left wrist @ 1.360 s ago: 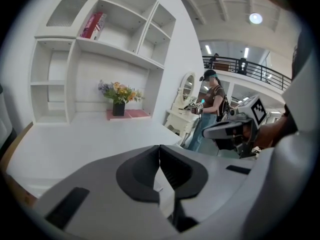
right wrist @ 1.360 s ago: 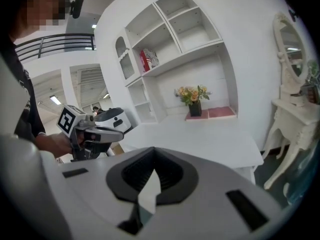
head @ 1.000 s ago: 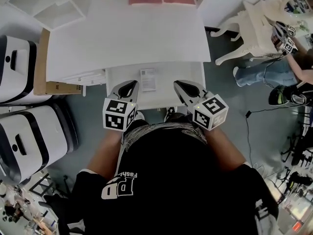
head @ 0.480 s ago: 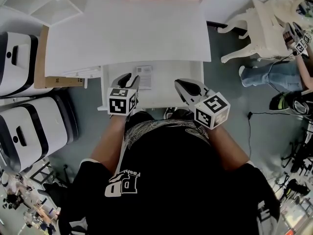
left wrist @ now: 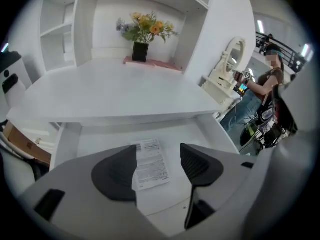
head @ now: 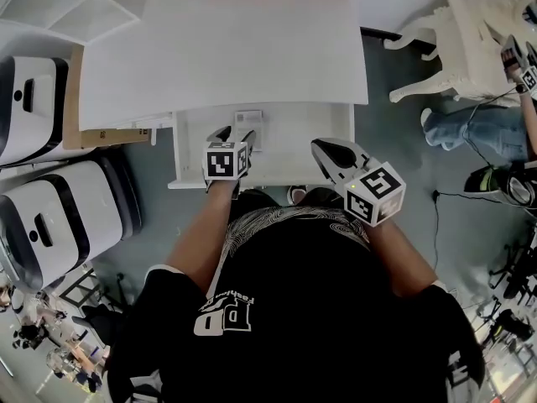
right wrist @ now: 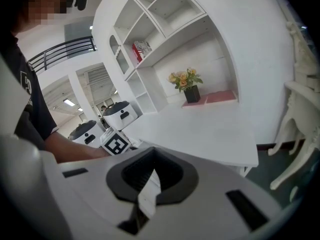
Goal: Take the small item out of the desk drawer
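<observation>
White desk (head: 226, 57), its drawer (head: 302, 141) standing open under the front edge, with shelving and a vase of flowers (left wrist: 142, 39) behind. The small item, a printed paper slip (left wrist: 149, 165), lay flat on the drawer floor, left of centre. My left gripper (left wrist: 159, 158) hung over it, pointing steeply down. Its jaws had just been opening and stood moderately apart, the slip framed between them and touched by neither pad. My right gripper (head: 334, 152) was near the drawer's right front, jaws together, holding nothing that I could make out. Step in hand, as I judged it: the descent onto the slip. A flat sheet offers little to pinch, so one fingertip should catch its near edge and lift it before a gentle closure. A hard squeeze risked creasing the paper.
</observation>
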{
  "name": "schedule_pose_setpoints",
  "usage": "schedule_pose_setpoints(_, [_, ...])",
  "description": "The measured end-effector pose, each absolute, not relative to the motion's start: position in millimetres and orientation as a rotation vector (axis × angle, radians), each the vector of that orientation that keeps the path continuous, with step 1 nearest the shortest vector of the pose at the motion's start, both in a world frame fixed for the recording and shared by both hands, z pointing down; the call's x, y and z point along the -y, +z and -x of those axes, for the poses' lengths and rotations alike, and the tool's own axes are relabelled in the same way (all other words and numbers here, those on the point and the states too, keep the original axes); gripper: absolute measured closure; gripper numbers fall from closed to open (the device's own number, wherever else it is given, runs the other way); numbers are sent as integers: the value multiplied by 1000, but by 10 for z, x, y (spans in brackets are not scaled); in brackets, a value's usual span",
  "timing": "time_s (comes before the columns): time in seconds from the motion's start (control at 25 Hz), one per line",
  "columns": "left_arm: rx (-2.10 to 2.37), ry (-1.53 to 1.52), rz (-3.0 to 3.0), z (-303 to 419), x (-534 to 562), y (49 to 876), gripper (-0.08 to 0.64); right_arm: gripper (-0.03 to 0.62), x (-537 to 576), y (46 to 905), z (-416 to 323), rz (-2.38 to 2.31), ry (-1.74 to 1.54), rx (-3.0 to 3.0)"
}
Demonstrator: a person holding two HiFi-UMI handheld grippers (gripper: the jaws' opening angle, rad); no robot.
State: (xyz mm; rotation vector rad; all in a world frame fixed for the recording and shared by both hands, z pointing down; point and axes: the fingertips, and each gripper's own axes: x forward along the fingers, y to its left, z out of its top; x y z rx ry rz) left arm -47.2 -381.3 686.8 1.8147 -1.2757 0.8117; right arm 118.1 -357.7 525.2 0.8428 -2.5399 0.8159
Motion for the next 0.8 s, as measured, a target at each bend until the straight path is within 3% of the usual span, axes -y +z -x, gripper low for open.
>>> schedule_pose_setpoints(0.8, [1241,947,-1462,505,3967,8004,156,584,3819,5465,-1768,-973,899,2447])
